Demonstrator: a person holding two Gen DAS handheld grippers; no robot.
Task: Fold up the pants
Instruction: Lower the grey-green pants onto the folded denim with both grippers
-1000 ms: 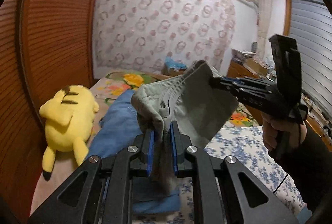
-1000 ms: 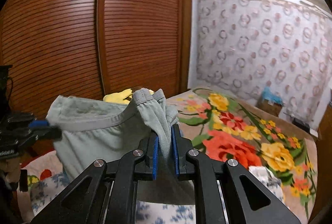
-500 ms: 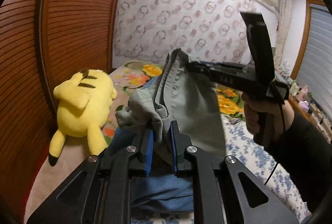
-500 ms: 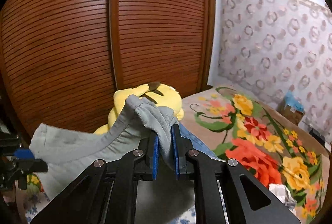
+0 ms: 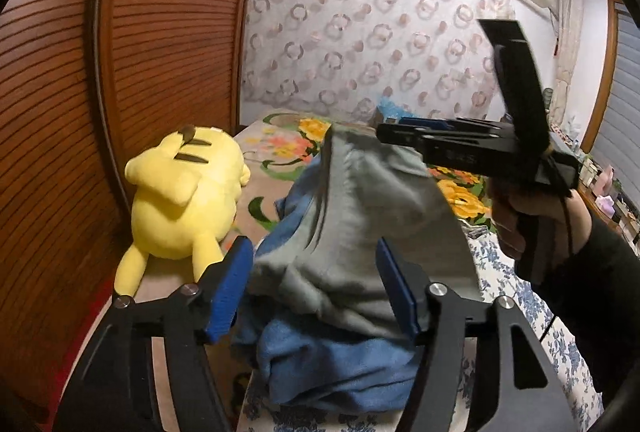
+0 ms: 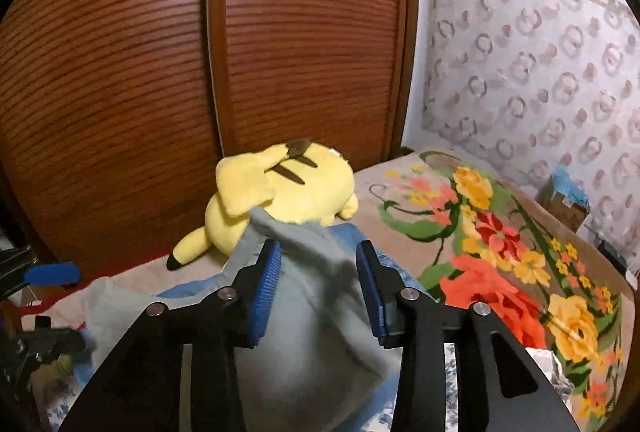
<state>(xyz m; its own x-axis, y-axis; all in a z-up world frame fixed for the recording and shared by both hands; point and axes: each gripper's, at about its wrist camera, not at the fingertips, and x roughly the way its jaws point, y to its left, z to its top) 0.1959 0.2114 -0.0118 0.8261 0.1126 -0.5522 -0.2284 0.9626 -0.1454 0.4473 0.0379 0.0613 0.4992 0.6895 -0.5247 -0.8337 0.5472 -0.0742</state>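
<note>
Both tongs gape wide, released: the left tongs [image 5: 314,288] and right tongs [image 6: 318,284] straddle the grey pants [image 5: 352,232], which are slumped on a blue garment [image 5: 332,368]. Beyond the pants lies a yellow plush [image 6: 280,187] on the bed [image 6: 500,232].

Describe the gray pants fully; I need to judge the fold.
The gray pants are soft, wrinkled, matte cloth, blurred in both views. They lie bunched on blue fabric on the bed, beside the yellow plush toy. Each open tool, left and right, has cloth between its spread fingers; neither clamps it.
</note>
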